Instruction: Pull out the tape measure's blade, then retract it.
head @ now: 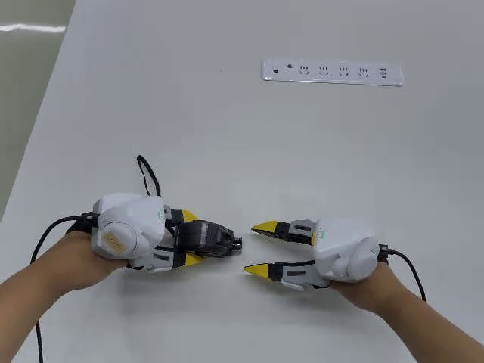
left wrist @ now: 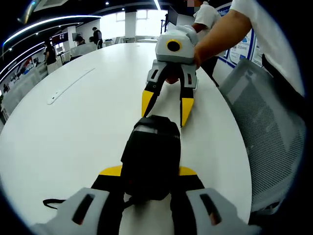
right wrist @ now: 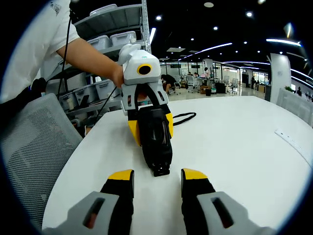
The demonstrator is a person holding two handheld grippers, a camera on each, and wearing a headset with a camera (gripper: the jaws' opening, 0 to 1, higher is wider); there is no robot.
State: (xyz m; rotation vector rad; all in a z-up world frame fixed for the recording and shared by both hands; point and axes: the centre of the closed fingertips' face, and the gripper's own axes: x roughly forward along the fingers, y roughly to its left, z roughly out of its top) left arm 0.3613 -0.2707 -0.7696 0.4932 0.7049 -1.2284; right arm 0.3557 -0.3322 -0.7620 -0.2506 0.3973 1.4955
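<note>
Black tape measure (head: pixel 206 237), blade retracted.
It is clamped between the left gripper's (head: pixel 190 237) jaws, nose beyond their tips.

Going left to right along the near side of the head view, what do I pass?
Left claw → the tape measure it grips → open right claw.

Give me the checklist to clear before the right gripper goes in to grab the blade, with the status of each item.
1. Left gripper shut on the tape measure: ok.
2. Right gripper open: ok.
3. Blade tip faces the right gripper: ok.
4. Right jaws around the blade tip: not ok, they sit just short of it.
5. Blade lock released: cannot tell.
6. Table free for the pull, with the power strip far off: ok.
</note>
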